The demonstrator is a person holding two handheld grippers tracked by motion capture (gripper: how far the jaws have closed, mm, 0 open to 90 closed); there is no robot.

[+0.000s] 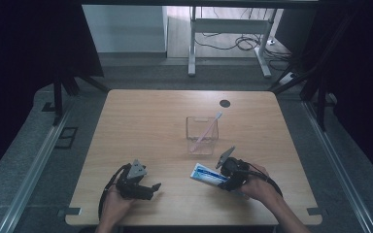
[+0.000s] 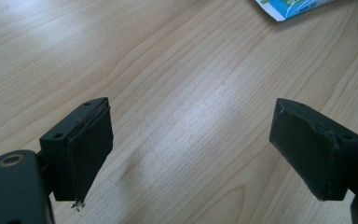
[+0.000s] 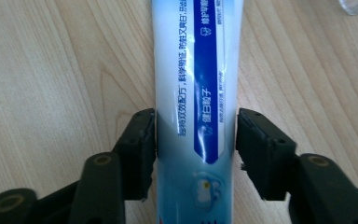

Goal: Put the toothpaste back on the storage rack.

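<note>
My right gripper (image 3: 196, 140) straddles the toothpaste tube (image 3: 196, 84) lying flat on the table (image 1: 141, 126) — pads pressed to its sides, ready to lift — while my left gripper (image 2: 191, 149) idles agape (the cup (image 1: 202, 136) waits ahead).

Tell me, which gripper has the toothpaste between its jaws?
The right gripper: its jaws sit either side of the toothpaste tube. The left gripper is open over bare table.

Overhead and both close views share the tabletop (image 1: 145, 126).

White-and-blue toothpaste tube (image 3: 196, 93), lying flat on table, between claw jaws
</note>
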